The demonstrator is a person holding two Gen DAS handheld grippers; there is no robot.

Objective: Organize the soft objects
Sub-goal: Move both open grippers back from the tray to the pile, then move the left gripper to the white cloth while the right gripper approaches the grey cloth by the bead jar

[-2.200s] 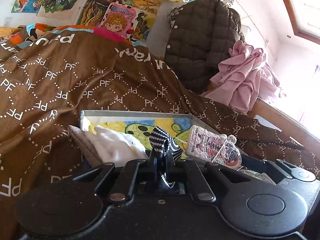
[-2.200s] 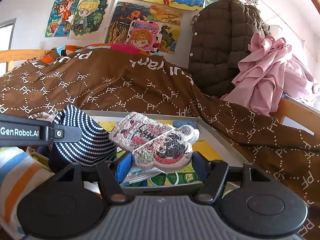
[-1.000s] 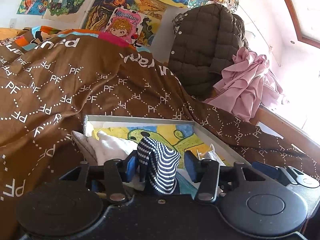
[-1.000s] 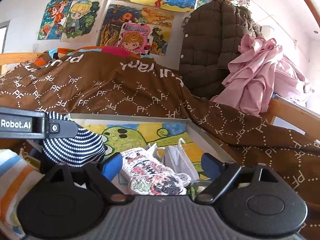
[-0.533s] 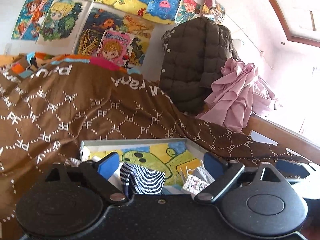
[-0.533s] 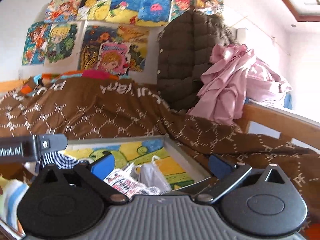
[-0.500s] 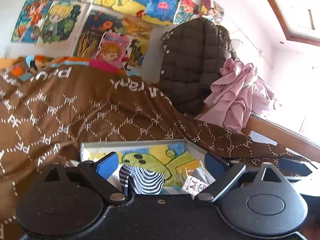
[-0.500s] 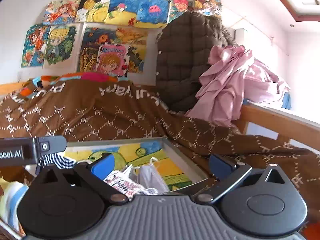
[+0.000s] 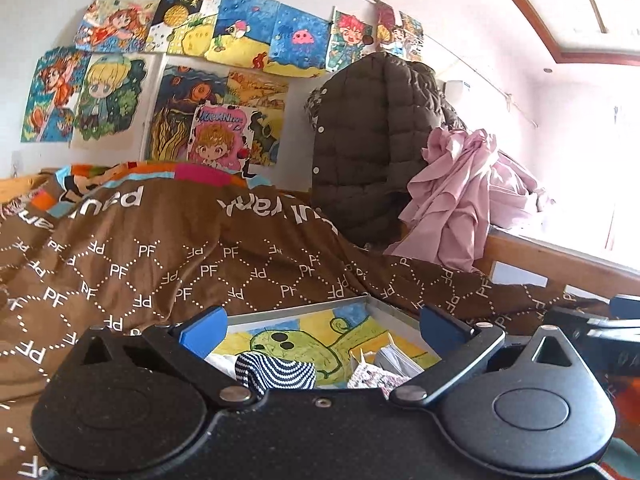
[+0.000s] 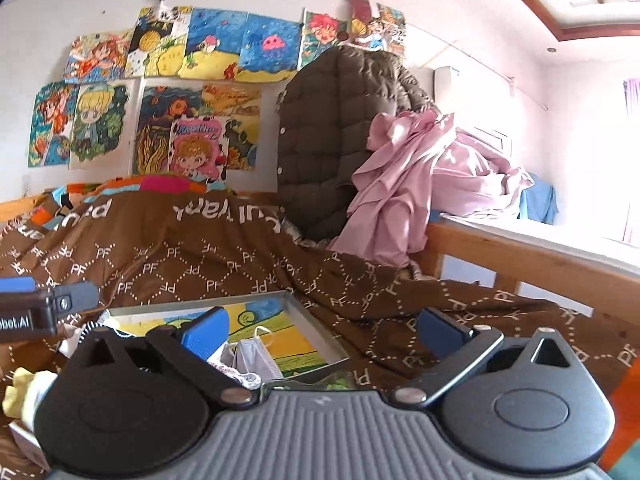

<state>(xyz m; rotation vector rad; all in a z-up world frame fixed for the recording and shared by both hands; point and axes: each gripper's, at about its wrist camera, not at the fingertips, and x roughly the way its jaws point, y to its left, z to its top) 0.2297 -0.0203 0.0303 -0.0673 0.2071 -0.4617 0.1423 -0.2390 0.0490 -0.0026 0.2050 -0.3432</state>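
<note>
— How are things found?
— Both the left gripper [image 9: 320, 330] and right gripper [image 10: 322, 330] are spread wide, nothing held; the striped sock [image 9: 276, 372] lies in the tray [image 9: 384, 308].
— What is advised?
— The next soft item should be approached squarely; the tray's contents left undisturbed.

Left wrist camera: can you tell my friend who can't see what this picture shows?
The left gripper hangs open and empty above a shallow tray with a cartoon drawing inside, where a black-and-white striped sock and a patterned cloth lie. Behind is a brown blanket, a dark puffy coat and wall drawings.
</note>
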